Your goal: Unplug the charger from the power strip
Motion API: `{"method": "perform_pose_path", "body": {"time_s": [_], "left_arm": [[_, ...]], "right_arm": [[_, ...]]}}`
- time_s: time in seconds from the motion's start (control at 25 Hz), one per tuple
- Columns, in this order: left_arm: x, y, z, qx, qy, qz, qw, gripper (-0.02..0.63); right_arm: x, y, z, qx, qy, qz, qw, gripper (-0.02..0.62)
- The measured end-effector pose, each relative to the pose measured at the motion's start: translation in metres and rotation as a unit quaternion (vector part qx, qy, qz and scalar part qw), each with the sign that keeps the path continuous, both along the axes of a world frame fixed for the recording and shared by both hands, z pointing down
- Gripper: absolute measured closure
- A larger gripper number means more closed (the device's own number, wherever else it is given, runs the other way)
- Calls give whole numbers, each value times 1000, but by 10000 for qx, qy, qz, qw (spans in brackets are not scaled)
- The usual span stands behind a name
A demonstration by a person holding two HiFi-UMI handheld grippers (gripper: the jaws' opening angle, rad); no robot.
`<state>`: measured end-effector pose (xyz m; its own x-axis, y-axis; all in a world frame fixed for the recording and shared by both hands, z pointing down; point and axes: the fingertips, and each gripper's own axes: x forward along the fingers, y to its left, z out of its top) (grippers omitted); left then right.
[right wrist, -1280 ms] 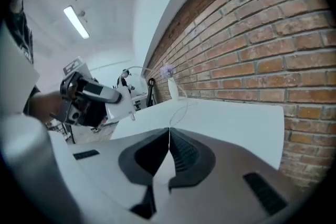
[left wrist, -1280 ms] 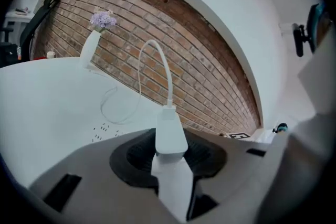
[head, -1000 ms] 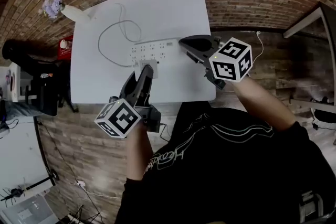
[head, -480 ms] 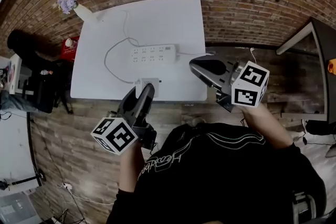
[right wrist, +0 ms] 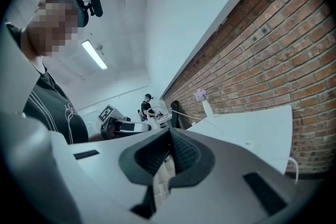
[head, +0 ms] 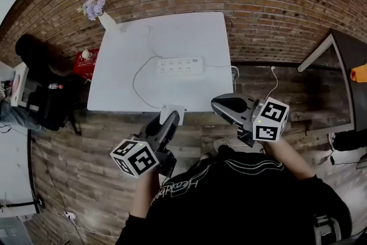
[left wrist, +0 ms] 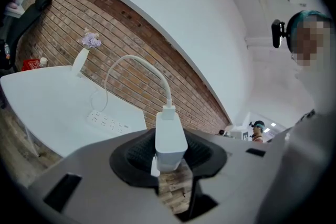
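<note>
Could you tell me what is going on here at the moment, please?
A person with a gripper in each hand is unplugging a charger. The left gripper is shut on the white charger, which is out of the power strip and held off the near edge of the white table. Its cable trails back onto the tabletop. The right gripper is empty, jaws together, and also off the table.

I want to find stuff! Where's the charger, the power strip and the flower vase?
charger (left wrist: 170, 136), left gripper view, middle of its white body.
power strip (head: 179, 65), head view, middle of its top face.
flower vase (head: 108, 22), head view, its white body.
</note>
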<state>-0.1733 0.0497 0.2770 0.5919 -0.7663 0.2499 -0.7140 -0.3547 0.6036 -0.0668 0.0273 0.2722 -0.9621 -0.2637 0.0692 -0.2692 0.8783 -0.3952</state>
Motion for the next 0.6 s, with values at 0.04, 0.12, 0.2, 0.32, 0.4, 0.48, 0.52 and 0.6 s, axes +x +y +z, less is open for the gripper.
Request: {"method": "perform_pose_path", "body": {"time_s": [0.04,0.12,0.2,0.32,0.4,0.48,0.52,0.6], "left_arm": [[-4,5,-1,14,-3,23,10000,469],[-9,13,-3,59,-21,90,9999,469],[-11,20,-4,119,-8,173,9998,469],[-13,31,-3,164,16,284,9995,469],[-16,35,-2,164,11,320,9994,469],[-18,37,-2,169,15,348,9993,469],[-19,38,-3,173,17,364,9992,469],[-21,38,-3,177,16,391,9991,469]], "right_arm": [[-4,7,-1,-3,3,13,10000,598],[-12,19,-2,-12,4,58,10000,599],[-18,29,-1,-12,9,98,10000,599],[-23,43,0,20,63,80,9999,599],[-25,51,1,73,134,61,9999,598],[-28,54,1,89,182,78,9998,599],[-29,55,1,80,194,90,9997,600],[-31,55,3,33,189,127,9997,599]]}}
